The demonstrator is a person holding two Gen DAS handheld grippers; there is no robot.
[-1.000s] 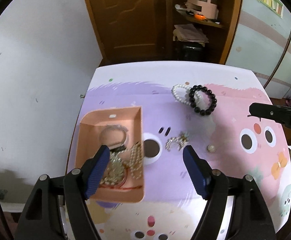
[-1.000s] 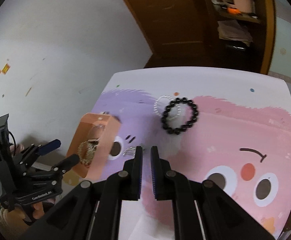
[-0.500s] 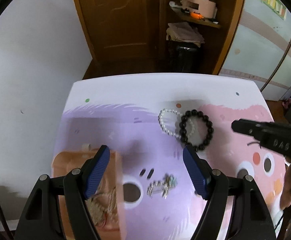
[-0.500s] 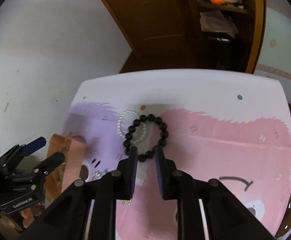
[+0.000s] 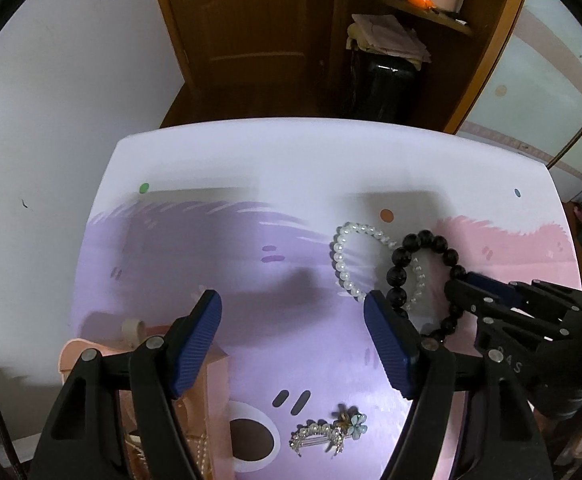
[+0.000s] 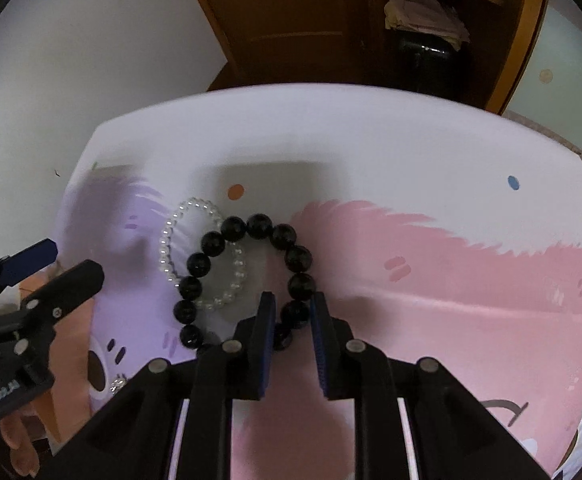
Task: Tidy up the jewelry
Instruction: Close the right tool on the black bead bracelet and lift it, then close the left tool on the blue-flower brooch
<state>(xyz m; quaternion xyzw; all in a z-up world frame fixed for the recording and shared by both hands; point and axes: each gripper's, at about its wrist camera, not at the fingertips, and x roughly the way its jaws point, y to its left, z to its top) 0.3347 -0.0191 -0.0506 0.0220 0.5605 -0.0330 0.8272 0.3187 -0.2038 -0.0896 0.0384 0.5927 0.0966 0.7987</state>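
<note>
right gripper [image 6: 291, 312] straddling black bracelet [image 6: 251, 226], jaws narrowly parted, not pinching | left gripper [image 5: 293, 336] hovering, jaws spread wide, empty | box [image 5: 211, 392] holding some pieces | pearl bracelet [image 5: 341, 258], hair clip [image 5: 323, 436] lying outside | roughly midway, I'd say

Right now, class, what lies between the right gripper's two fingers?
In the right wrist view, a bead of the black bead bracelet sits between the fingers of the right gripper; the jaws straddle its near side, with gaps showing.
</note>
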